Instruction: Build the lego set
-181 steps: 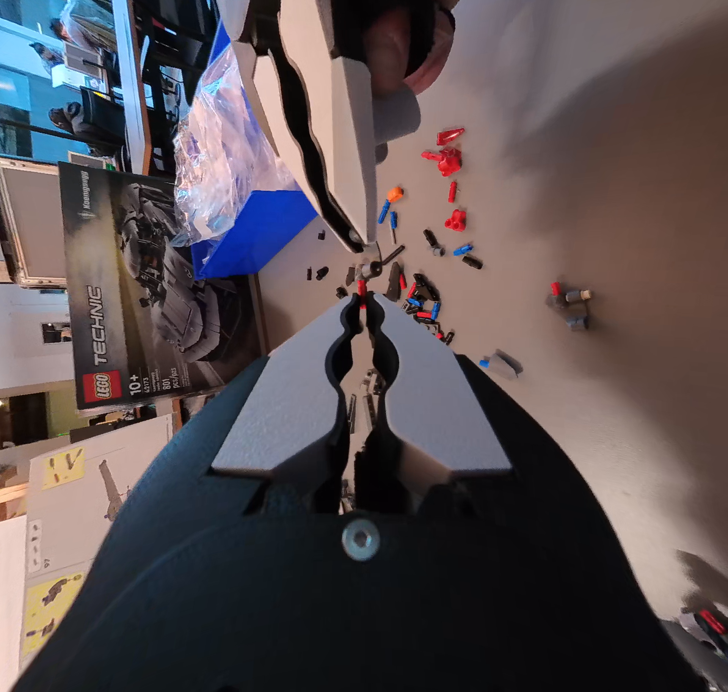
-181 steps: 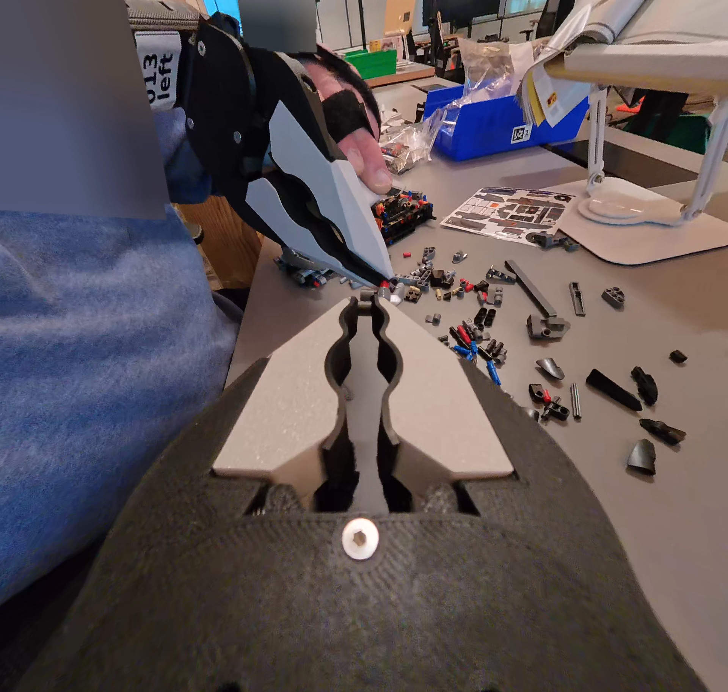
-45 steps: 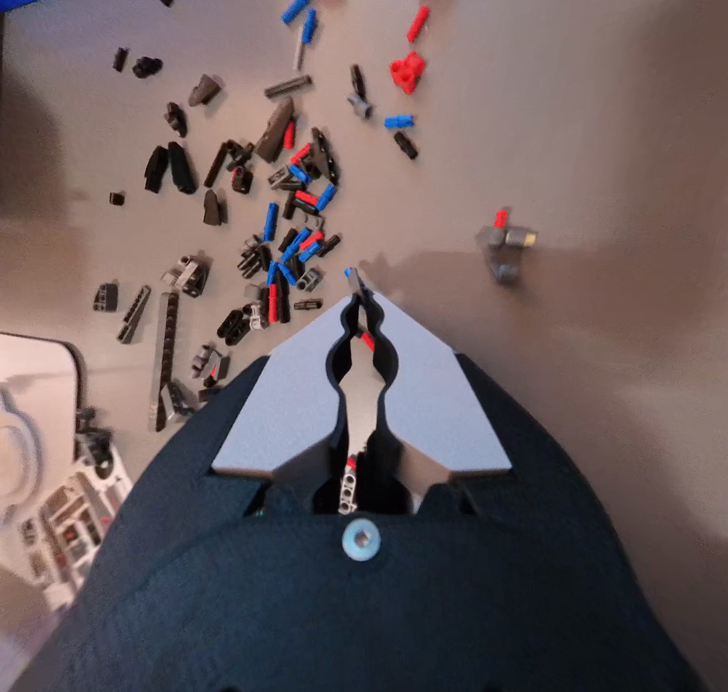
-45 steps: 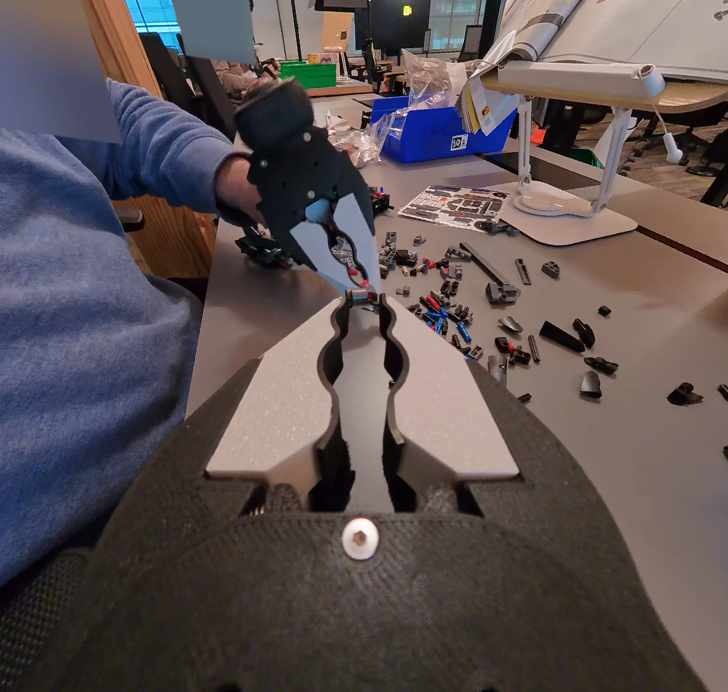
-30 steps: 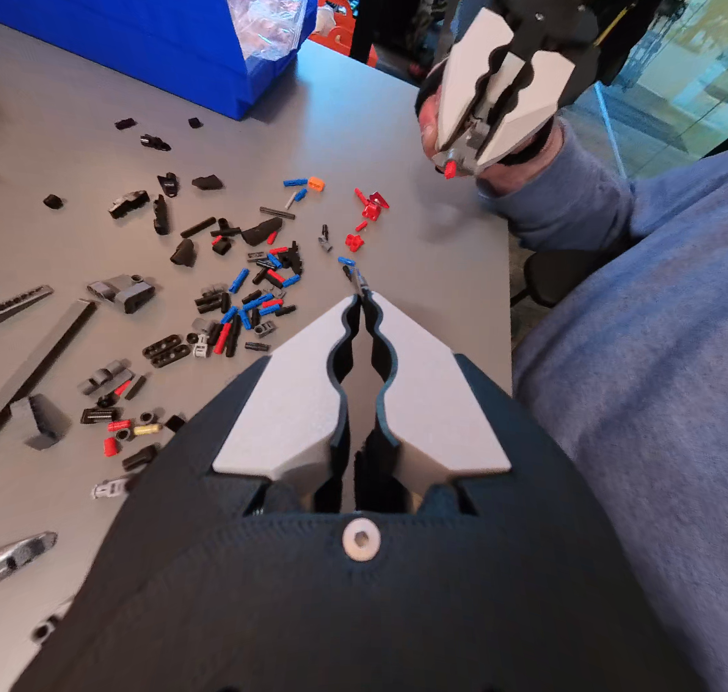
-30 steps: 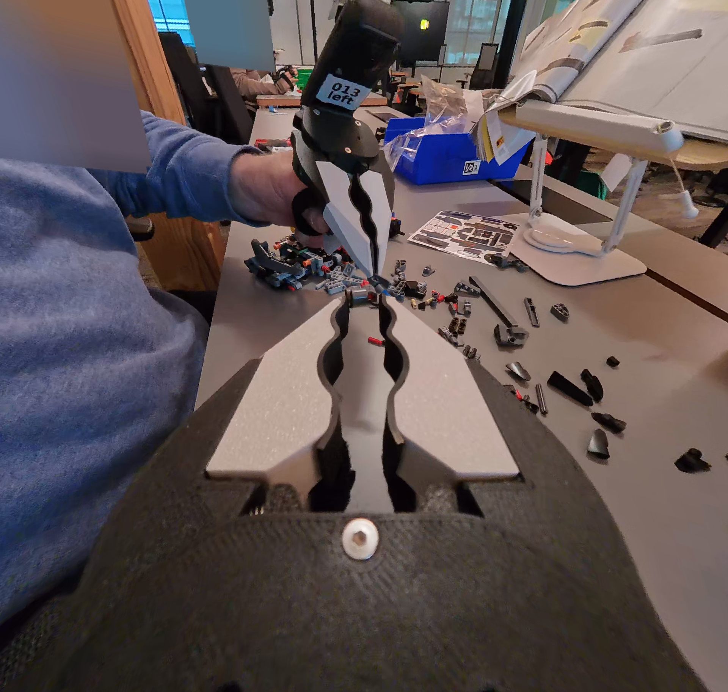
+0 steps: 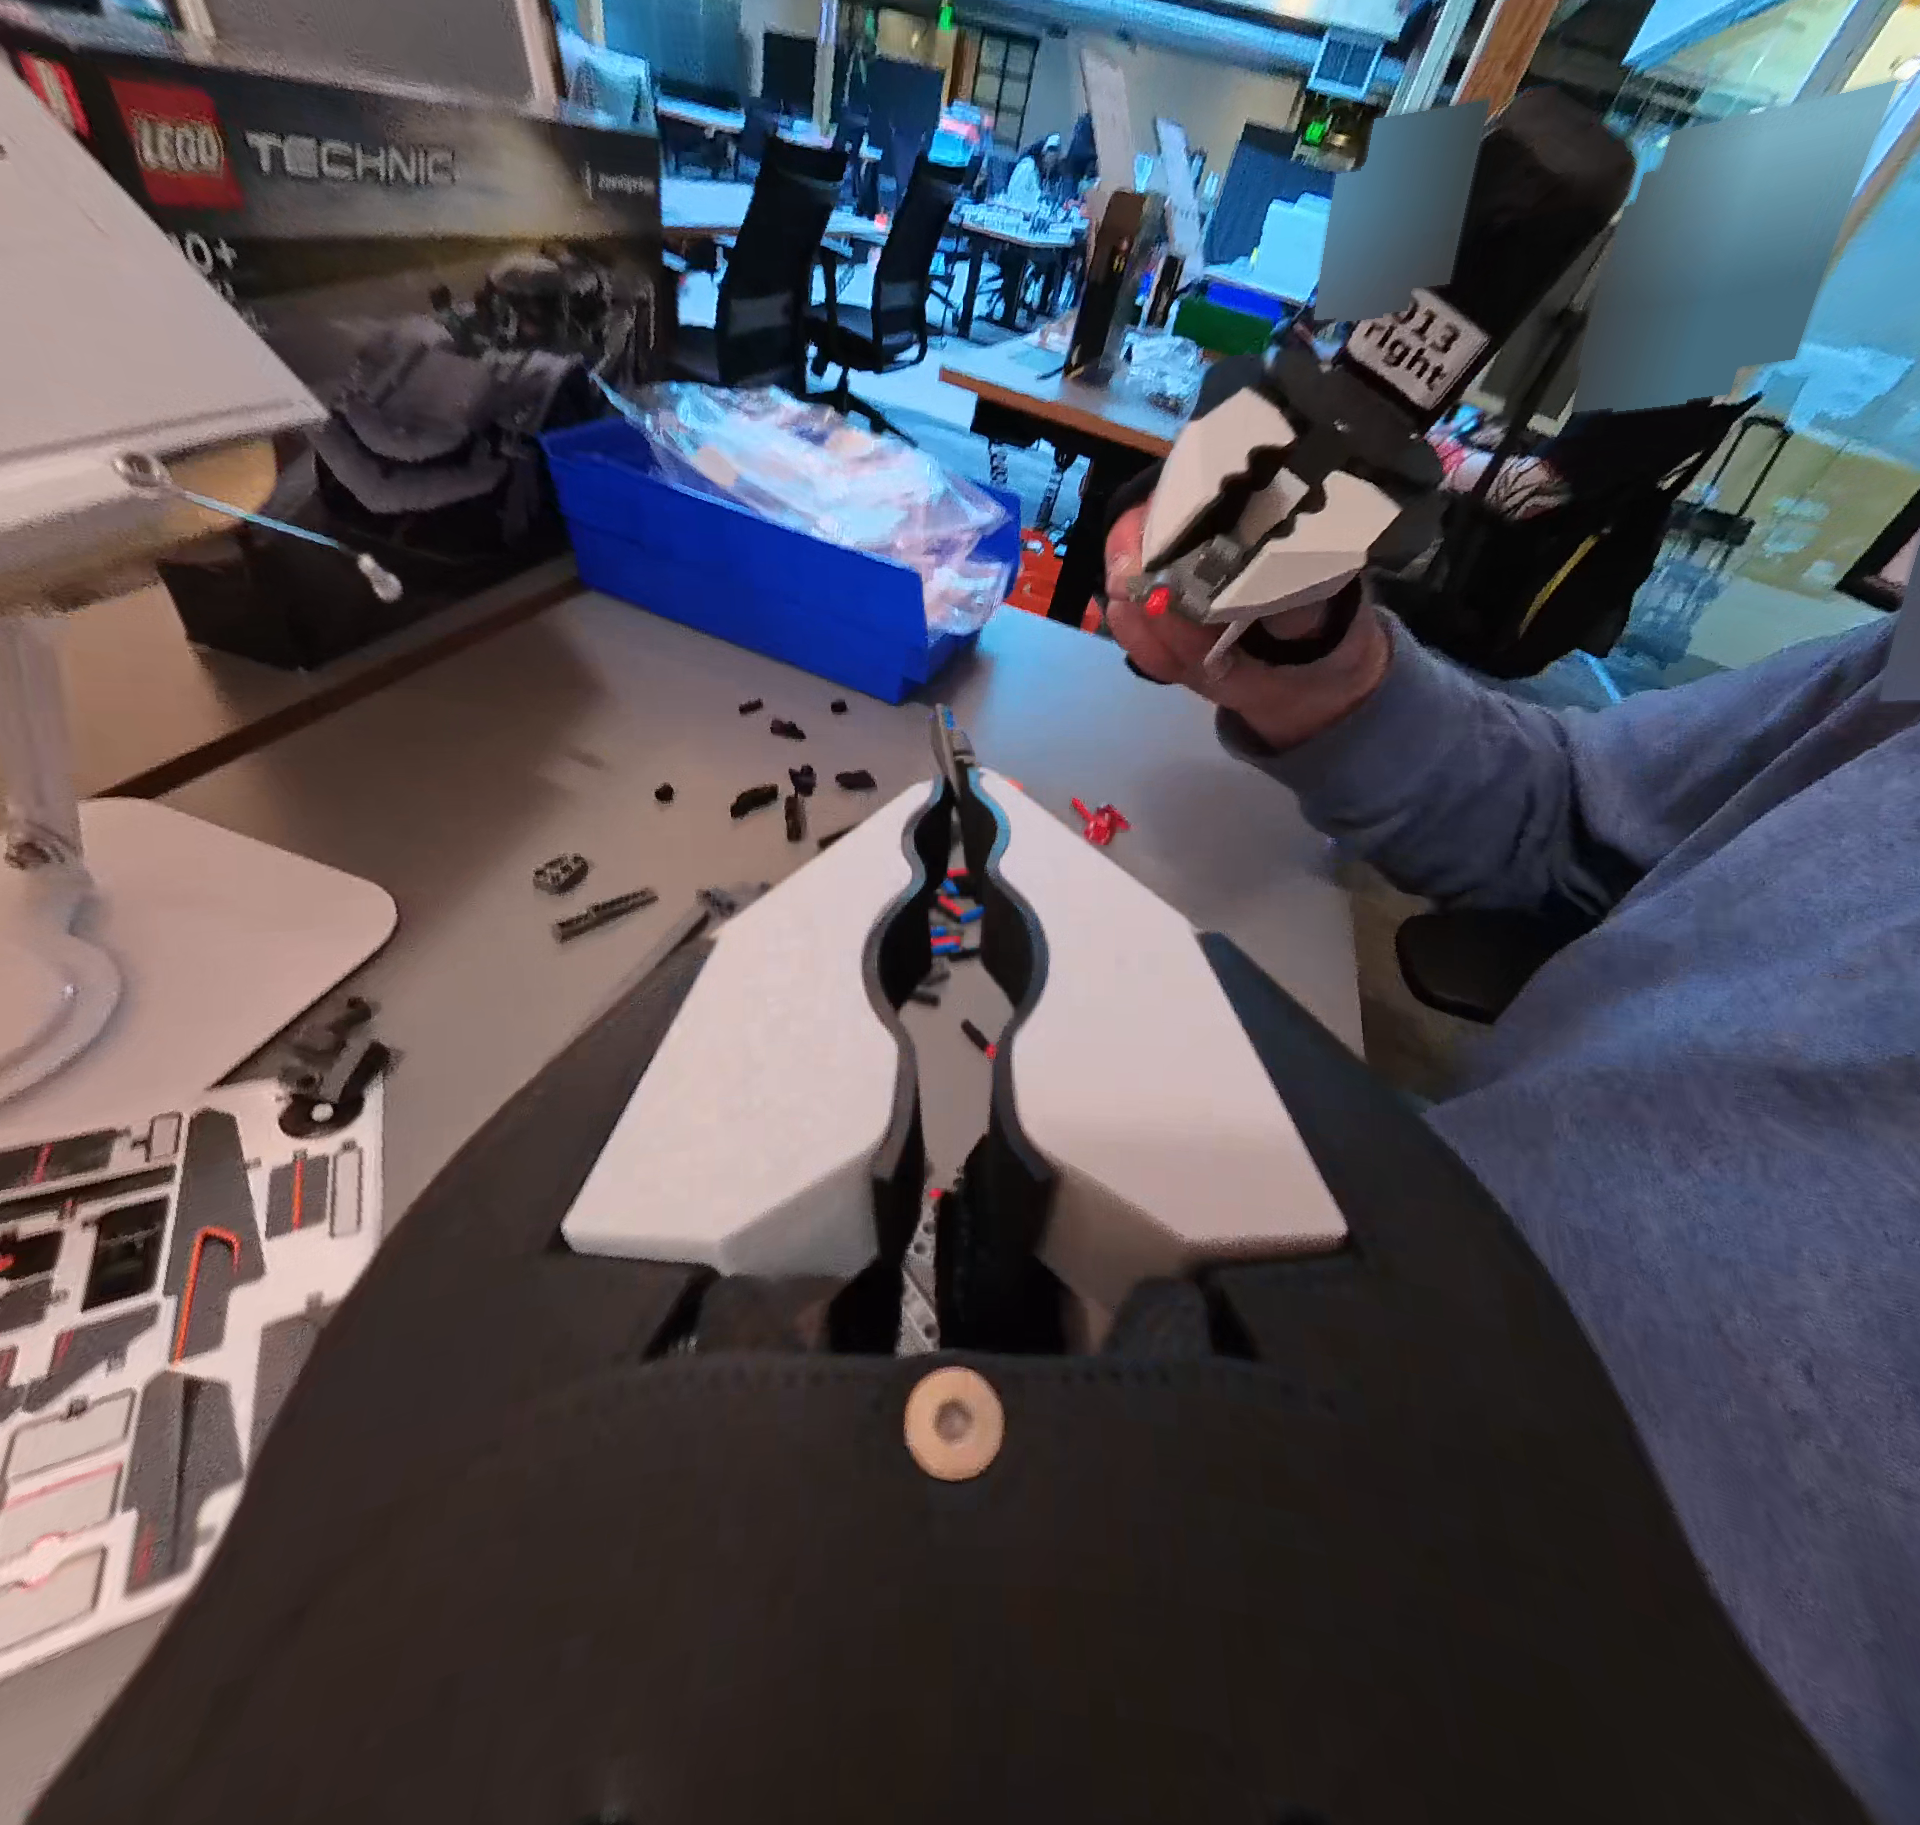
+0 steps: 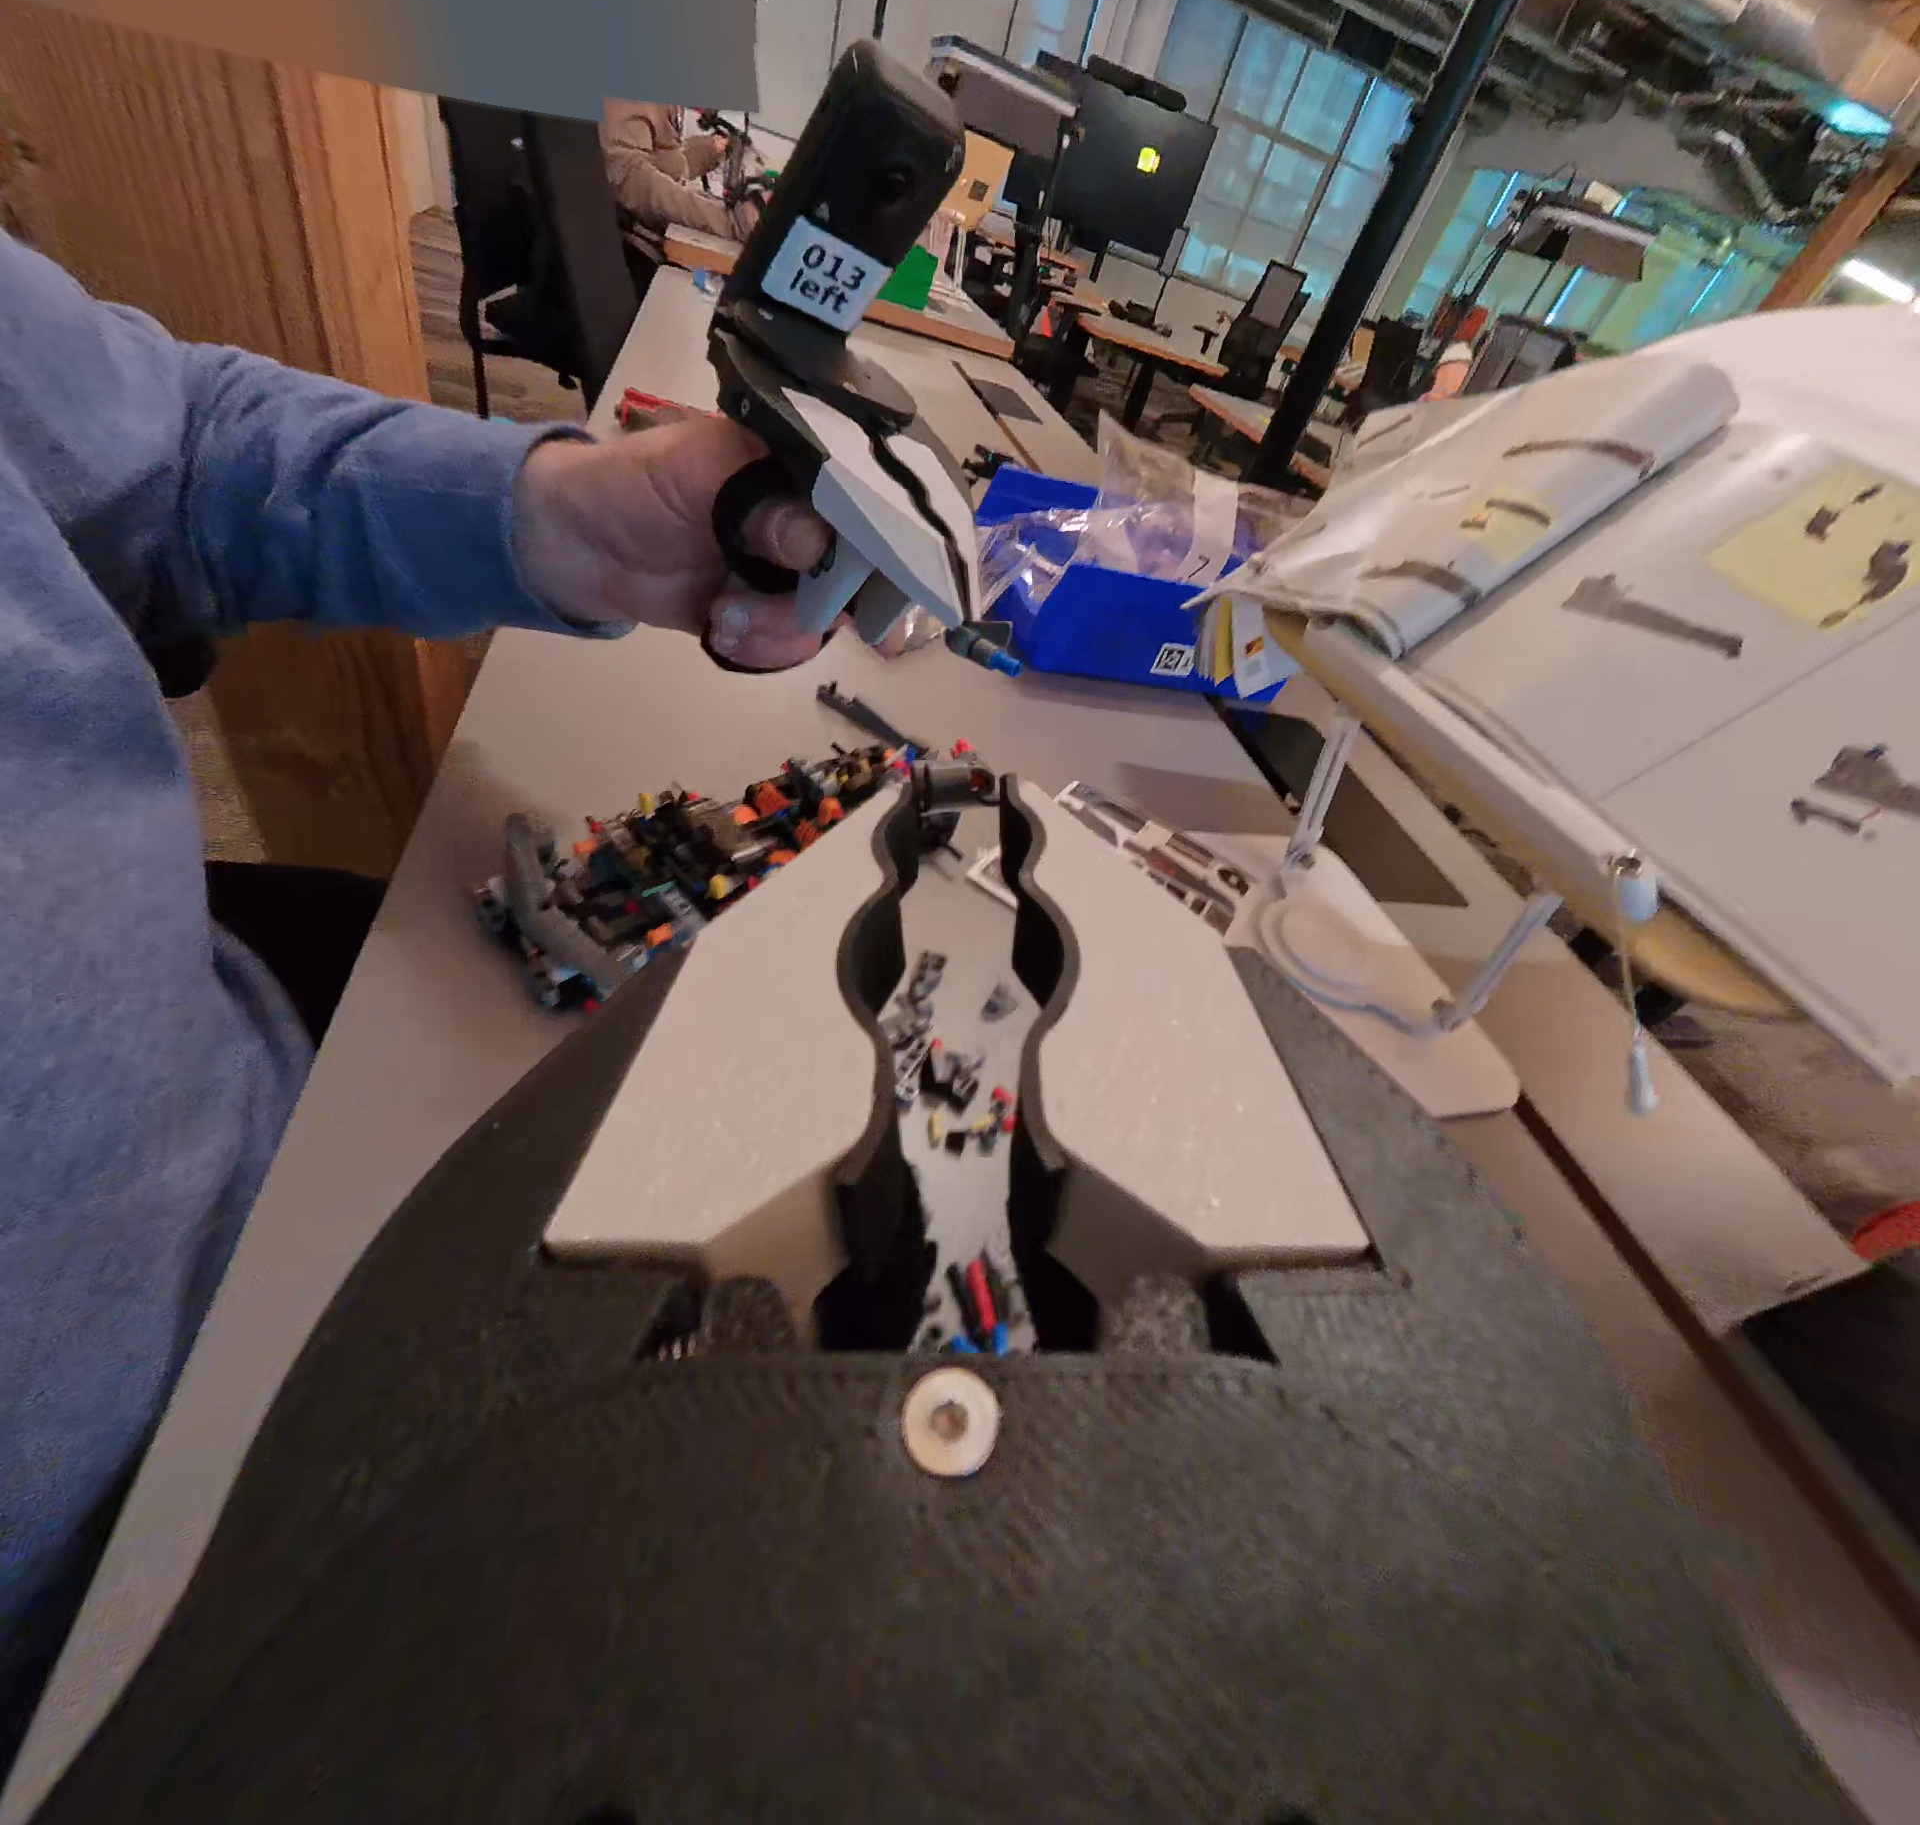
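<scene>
Stand base (image 7: 156,944) and sticker sheet (image 7: 114,1308) sat far left on the tabletop (image 7: 499,736), box (image 7: 395,248) behind them. Blue bin (image 7: 748,570) with plastic bags (image 7: 810,476) stood mid-back. Loose pieces (image 7: 769,799), black, blue and red, lay scattered in front of the bin; too many and too blurred to count. Left gripper (image 7: 951,778) was raised above them, jaws clamped on a thin grey piece (image 7: 948,741) with a blue end. Right of it, right gripper (image 7: 1195,596) was held up off the tabletop, jaws clamped on a grey connector (image 7: 1195,570) with a red pin. In the right wrist view, a part-built model (image 8: 675,861) lay at the left tabletop edge, and an open manual (image 8: 1621,570) on its stand overhung the right side.
</scene>
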The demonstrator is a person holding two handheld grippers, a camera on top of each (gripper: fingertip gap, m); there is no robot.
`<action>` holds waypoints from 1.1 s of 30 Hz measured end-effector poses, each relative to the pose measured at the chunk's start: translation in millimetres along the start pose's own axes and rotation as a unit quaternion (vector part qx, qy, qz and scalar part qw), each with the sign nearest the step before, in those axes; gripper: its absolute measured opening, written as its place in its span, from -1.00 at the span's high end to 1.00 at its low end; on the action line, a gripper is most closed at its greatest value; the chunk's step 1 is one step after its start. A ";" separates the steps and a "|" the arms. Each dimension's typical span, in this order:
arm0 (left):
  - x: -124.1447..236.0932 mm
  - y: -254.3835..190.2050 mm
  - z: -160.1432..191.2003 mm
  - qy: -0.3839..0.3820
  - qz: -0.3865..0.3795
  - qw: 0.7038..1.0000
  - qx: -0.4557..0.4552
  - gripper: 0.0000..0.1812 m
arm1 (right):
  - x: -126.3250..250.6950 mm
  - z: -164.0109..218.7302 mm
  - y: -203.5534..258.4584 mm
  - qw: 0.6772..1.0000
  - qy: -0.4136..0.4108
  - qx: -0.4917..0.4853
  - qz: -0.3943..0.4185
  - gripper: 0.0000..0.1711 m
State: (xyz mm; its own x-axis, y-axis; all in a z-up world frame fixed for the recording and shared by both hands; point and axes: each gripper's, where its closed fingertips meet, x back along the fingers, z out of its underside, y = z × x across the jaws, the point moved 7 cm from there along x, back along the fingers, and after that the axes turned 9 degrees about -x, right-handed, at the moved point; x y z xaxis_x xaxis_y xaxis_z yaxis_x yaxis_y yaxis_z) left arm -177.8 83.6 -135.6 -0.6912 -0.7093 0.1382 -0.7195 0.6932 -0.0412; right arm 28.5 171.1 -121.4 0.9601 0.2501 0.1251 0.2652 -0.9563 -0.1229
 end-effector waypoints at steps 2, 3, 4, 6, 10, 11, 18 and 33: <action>4.0 8.3 -7.0 -0.020 0.006 1.000 -0.001 1.00 | -11.9 -9.4 -5.7 1.000 -0.003 0.012 0.001 0.85; 5.5 12.6 -10.2 -0.028 0.009 1.000 0.000 1.00 | -17.8 -13.2 -8.5 1.000 -0.002 0.016 0.000 0.86; 6.5 16.9 -12.8 -0.035 0.014 0.999 0.001 1.00 | -23.5 -16.5 -11.1 1.000 0.000 0.021 0.001 0.86; 8.2 25.7 -16.7 -0.046 0.019 0.999 0.001 1.00 | -33.1 -23.2 -15.6 1.000 0.000 0.031 0.003 0.85; 8.8 40.1 -21.8 -0.066 0.040 0.997 0.011 1.00 | -47.2 -32.5 -24.3 0.999 -0.004 0.039 0.006 0.85; 9.0 43.2 -23.8 -0.074 0.048 0.996 0.016 1.00 | -50.4 -34.3 -26.4 0.999 -0.004 0.040 0.006 0.86; 4.1 63.4 -43.9 -0.105 0.080 0.991 0.017 1.00 | -66.8 -46.2 -44.4 0.998 -0.003 0.065 0.019 0.85; -37.6 97.1 -42.4 -0.158 0.154 0.971 0.098 1.00 | -63.1 -43.7 -76.6 0.995 -0.026 0.073 0.061 0.86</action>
State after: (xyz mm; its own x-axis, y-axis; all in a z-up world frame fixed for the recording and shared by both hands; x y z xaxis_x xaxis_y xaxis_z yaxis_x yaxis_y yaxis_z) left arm -218.9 183.0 -102.8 -0.8391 -0.4981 -0.2185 -0.4538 0.8626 -0.2236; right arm -56.3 222.0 -76.9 0.9881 0.1451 0.0507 0.1535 -0.9489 -0.2757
